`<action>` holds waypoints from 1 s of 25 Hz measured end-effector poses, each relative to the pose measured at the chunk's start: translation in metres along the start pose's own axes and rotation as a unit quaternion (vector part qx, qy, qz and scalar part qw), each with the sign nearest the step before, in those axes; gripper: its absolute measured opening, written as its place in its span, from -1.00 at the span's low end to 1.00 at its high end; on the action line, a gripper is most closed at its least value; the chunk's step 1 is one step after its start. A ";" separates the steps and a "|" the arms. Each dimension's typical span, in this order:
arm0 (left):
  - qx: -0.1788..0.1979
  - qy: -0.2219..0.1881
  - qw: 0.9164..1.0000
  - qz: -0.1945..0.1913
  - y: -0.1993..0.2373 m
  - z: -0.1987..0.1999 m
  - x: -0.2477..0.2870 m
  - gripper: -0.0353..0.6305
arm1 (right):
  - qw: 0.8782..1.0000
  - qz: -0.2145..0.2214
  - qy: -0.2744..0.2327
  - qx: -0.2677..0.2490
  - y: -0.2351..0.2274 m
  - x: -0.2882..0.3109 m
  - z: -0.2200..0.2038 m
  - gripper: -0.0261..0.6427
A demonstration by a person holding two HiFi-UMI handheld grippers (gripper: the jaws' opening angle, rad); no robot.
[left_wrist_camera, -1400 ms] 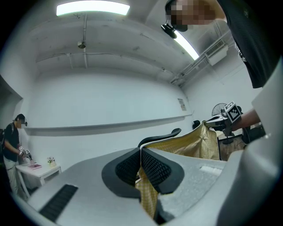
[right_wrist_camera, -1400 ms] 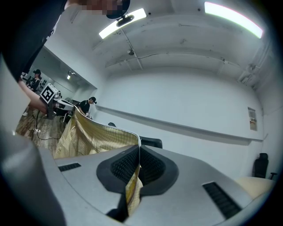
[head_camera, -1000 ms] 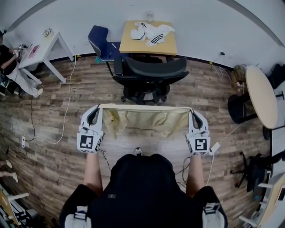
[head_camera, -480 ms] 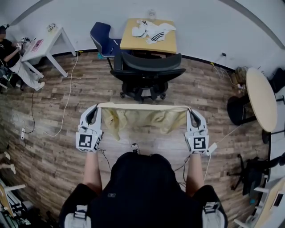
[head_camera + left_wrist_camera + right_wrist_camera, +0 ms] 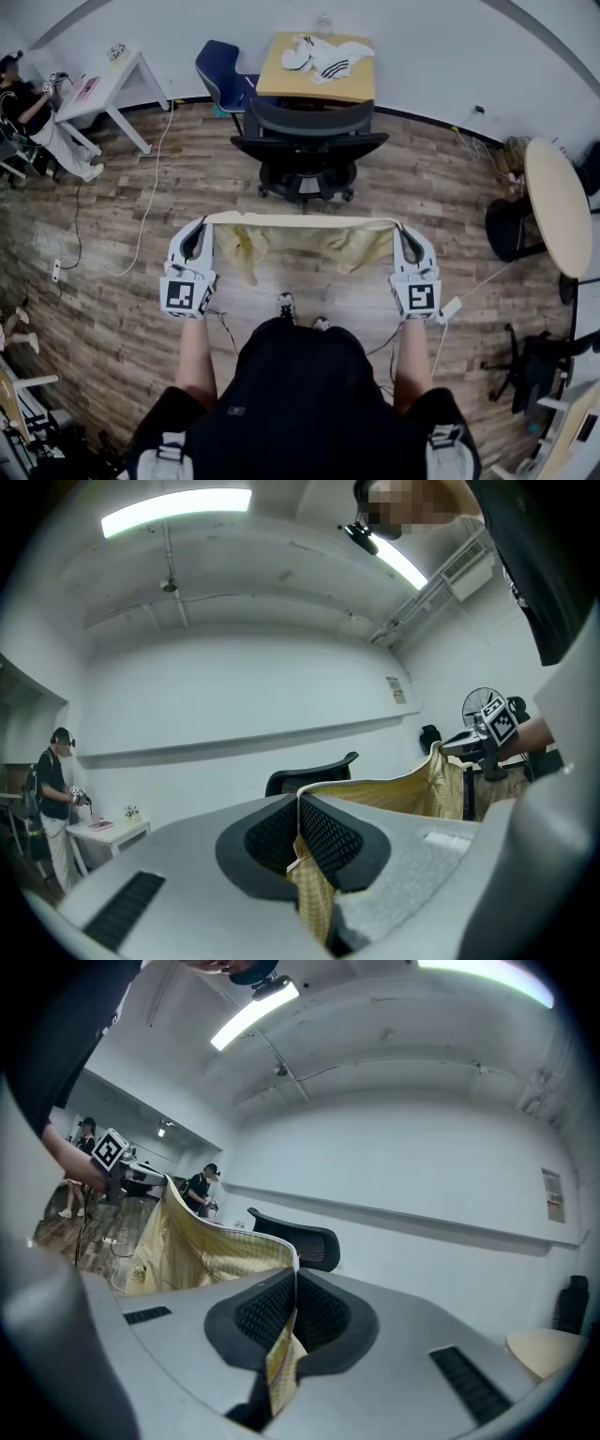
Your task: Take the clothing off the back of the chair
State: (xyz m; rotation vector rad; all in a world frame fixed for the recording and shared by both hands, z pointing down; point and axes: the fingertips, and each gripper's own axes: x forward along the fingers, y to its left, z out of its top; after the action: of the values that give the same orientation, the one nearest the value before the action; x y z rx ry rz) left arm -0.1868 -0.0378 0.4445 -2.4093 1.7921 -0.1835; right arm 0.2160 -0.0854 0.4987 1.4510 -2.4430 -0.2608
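Wood-plank floor (image 5: 112, 244) fills the head view: the black mesh office chair (image 5: 309, 141) now sits farther off, its back bare, so the pale yellow woven garment (image 5: 300, 246) is off and hangs stretched near the person. Left gripper view: the left tool (image 5: 300, 808) clamps one edge. Right gripper view: the right tool (image 5: 292, 1290) pinches the other.

Arms extend forward, left gripper (image 5: 208, 224) and right gripper (image 5: 399, 226) jaws clamped on clothing (image 5: 300, 246).

Pale yellow fine-checked clothing (image 5: 300, 240), black chair (image 5: 309, 145)
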 end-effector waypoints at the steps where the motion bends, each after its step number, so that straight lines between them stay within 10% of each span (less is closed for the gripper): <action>1: 0.001 0.000 1.000 0.001 -0.003 0.000 -0.002 -0.87 | 1.000 0.002 0.000 -0.001 -0.001 -0.002 -0.001 -0.93; 25: 0.003 0.011 0.999 0.031 -0.049 0.000 -0.064 -0.87 | 0.999 0.035 -0.006 -0.009 0.008 -0.050 -0.018 -0.93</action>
State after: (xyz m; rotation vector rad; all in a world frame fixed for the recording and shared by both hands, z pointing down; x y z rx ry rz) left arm -0.1592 0.0379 0.4517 -2.3520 1.8709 -0.2078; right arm 0.2381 -0.0374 0.5104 1.3577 -2.4881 -0.2769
